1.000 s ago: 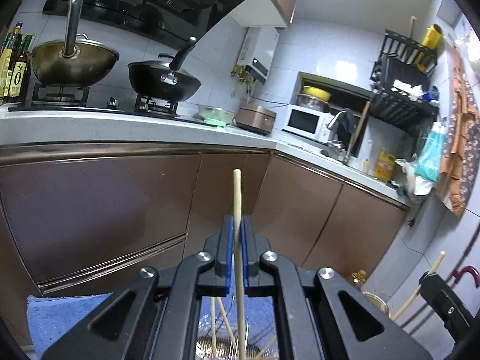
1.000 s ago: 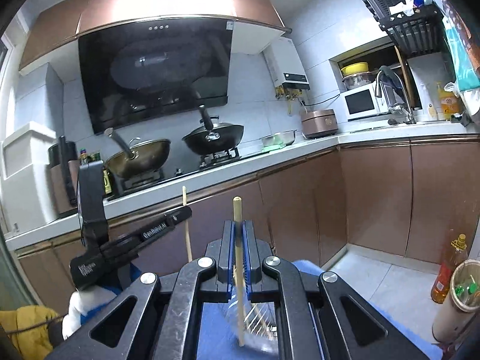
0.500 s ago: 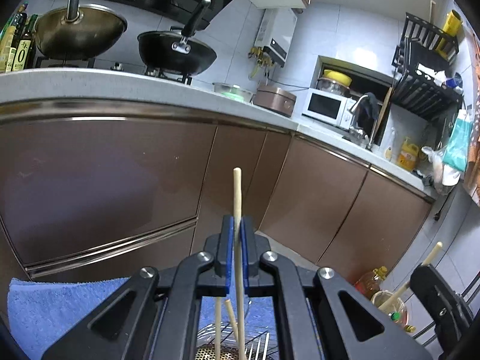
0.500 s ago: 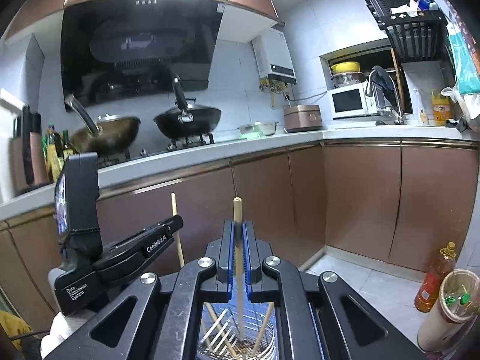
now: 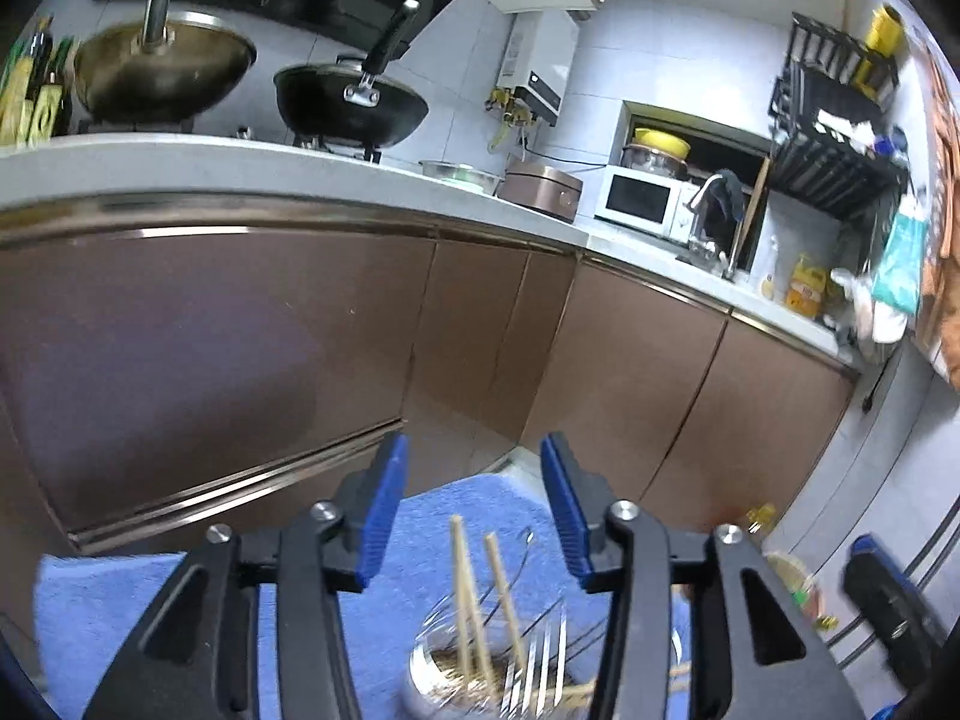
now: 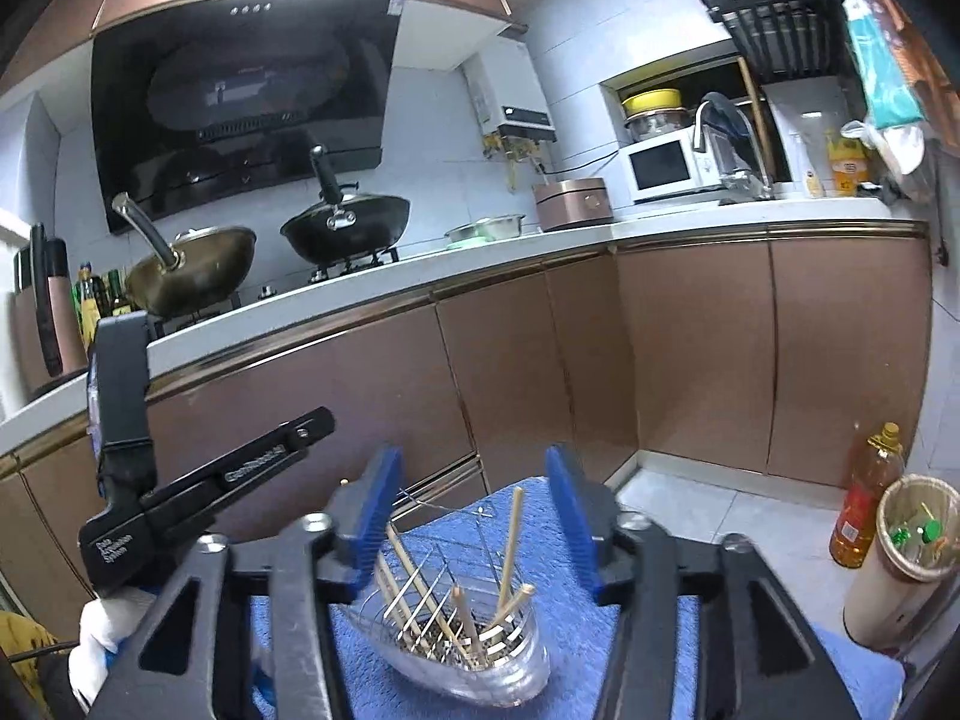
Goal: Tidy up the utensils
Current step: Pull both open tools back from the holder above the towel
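A clear utensil holder (image 6: pixel 474 654) stands on a blue cloth (image 6: pixel 612 618) and holds several wooden chopsticks (image 6: pixel 510 540) and metal forks (image 6: pixel 414 594). It also shows in the left wrist view (image 5: pixel 480 672), with chopsticks (image 5: pixel 465 582) upright inside. My left gripper (image 5: pixel 474 510) is open and empty above the holder. My right gripper (image 6: pixel 474 510) is open and empty above it too. The left gripper's body (image 6: pixel 198 492) shows at the left of the right wrist view.
Brown cabinets (image 6: pixel 690 360) and a white counter (image 6: pixel 540 246) with two woks (image 6: pixel 345 231) lie ahead. An oil bottle (image 6: pixel 864 498) and a bin (image 6: pixel 900 564) stand on the floor at right. A microwave (image 6: pixel 666 171) sits by the sink.
Both grippers opened and let go of their chopsticks, which now stand in the holder. Both views tilted down toward the holder.
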### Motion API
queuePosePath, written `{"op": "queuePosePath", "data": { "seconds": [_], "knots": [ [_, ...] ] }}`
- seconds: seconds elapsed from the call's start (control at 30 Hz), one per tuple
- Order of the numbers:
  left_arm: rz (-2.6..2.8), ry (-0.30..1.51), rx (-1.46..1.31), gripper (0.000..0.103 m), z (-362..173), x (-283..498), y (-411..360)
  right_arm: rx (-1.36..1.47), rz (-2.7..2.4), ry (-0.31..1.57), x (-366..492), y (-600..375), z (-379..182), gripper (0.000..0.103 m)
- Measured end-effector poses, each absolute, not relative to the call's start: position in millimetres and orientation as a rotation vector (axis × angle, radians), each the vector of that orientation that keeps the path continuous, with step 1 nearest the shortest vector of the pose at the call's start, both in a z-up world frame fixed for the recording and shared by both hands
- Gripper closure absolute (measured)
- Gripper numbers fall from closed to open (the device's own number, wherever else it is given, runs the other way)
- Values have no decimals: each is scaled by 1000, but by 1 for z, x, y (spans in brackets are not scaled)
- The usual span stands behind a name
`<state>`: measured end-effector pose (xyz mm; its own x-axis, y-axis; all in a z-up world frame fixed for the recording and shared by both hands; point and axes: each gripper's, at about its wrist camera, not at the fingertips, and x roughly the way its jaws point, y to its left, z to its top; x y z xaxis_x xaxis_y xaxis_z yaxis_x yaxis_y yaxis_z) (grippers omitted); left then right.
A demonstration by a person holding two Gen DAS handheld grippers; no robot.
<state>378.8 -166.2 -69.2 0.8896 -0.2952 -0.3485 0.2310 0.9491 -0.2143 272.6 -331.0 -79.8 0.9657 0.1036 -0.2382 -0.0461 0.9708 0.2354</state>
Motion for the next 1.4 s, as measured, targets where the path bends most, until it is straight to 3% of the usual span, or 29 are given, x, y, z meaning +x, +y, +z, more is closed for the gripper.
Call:
{"op": "queuePosePath", "data": {
  "seconds": [0.07,0.33,0.57,1.4],
  "knots": [
    [-256,387,-113,49,-68,361,-163,242,57,247,258,-335,-78,40],
    [-211,382,31,46,-79,290,-155,315,20,291,204,-346,-92,25],
    [-201,390,52,39,-82,248,-140,344,23,364,171,-340,-112,23],
    [-162,414,115,38,-98,181,-111,349,39,435,118,-309,-134,22]
  ]
}}
